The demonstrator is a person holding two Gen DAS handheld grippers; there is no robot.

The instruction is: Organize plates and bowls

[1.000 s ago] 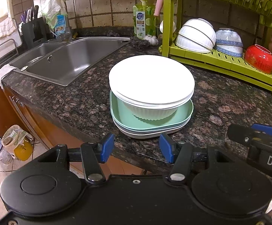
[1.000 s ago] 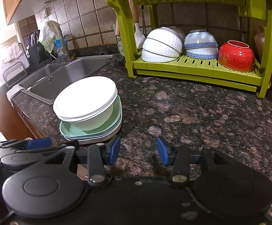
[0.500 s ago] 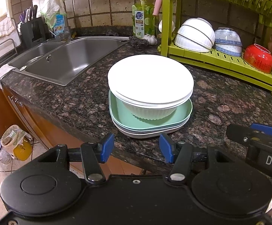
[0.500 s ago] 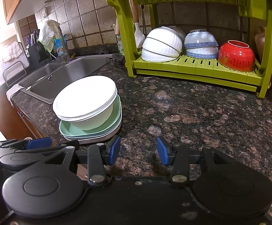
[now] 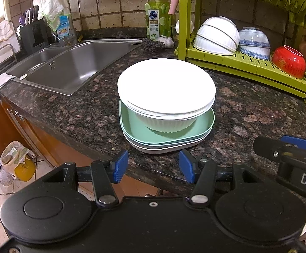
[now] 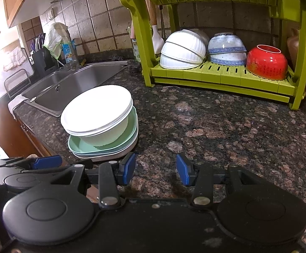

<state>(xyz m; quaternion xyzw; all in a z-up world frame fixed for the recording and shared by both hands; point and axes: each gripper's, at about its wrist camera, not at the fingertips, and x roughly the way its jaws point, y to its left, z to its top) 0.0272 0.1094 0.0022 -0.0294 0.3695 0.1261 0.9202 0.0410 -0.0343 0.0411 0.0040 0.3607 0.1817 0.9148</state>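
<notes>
Nearest: left gripper (image 5: 153, 166), jaws apart, holding nothing, squarely facing the dish stack (image 5: 166, 107) just ahead at the counter (image 5: 72, 113) edge. Right gripper (image 6: 156, 169), likewise spread and empty, has that stack ahead and to its left, so the left is judged the nearer tool. Stack: white plates (image 5: 166, 87) over a white bowl (image 5: 167, 124) on green square plates (image 5: 138, 133). Farthest: green rack (image 6: 222, 73) with upturned bowls (image 6: 183, 49), beyond and rightward.

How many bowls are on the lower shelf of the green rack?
5 visible: two stacked white ribbed bowls at the left, two blue-patterned bowls in the middle, one red bowl at the right. Another may be hidden behind the white ones.
</notes>
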